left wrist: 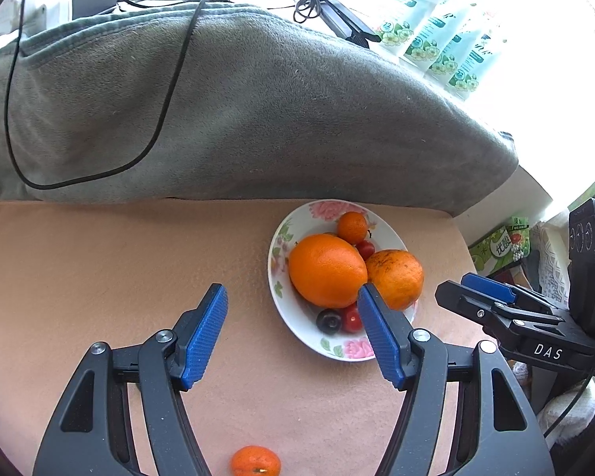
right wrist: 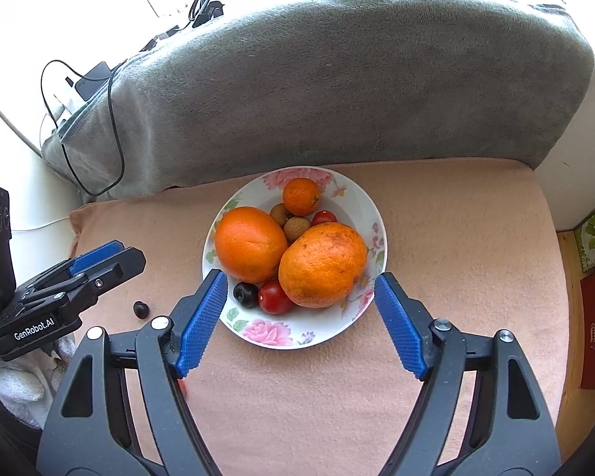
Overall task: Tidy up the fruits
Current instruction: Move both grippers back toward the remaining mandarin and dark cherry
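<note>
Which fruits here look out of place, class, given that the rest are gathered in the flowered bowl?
Two strays lie on the peach-coloured mat outside the flowered bowl: a small mandarin near the left claw, and a dark round fruit left of the bowl. Nothing looks spilled or damaged, though one big orange has brown specks.

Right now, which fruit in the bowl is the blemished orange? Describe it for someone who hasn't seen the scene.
Find the floral bowl on the peach cloth. Two big oranges fill its middle; take the right one in the right wrist view, the speckled orange. Its rind is dull with brown flecks, unlike the smooth orange beside it.
</note>
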`<state>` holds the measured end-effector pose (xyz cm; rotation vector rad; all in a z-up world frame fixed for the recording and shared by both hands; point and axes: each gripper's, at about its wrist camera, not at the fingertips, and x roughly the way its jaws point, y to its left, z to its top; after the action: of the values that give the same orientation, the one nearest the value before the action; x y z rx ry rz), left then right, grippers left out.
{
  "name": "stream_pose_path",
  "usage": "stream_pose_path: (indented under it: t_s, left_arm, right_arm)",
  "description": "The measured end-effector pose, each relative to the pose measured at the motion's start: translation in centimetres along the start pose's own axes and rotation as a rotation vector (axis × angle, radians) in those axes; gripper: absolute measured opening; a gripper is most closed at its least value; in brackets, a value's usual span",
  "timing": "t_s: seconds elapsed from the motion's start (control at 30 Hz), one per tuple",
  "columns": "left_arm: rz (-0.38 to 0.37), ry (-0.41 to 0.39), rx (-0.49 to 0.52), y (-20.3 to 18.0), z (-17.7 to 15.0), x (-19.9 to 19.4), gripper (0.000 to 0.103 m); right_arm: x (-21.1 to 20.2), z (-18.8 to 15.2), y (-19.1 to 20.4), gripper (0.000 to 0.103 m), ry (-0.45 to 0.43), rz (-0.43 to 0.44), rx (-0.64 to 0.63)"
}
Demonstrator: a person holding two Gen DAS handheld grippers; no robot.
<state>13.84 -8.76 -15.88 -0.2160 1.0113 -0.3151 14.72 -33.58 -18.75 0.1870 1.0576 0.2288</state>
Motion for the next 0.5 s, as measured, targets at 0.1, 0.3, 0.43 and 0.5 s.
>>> stream_pose_path:
  t_s: [0.1, 0.3, 0.43, 0.5]
  left_arm:
    - [0.005, -0.002, -0.011, 0.5, -0.3, -0.4, 0.068]
    - [0.025, 0.005, -0.032, 2.4, -1.1, -1.0, 0.068]
    - [0.052, 0.015, -0.051, 4.6, -2.0, -1.5, 0.068]
    - [0.068, 0.01, -0.057, 5.8, -2.6, -1.9, 0.068]
  right_arm:
    - [-0.2, -0.3, 0.1, 0.079, -0.005, 0.01, 0.001]
    - [-0.5, -0.9, 0.7, 0.079, -0.026, -0.01, -0.02]
    - [-0.5, -1.9, 1.2, 0.081, -0.03, -0.001, -0.028]
    - [-0.4, -2.5, 1.6, 0.081, -0.035, 0.0, -0.044]
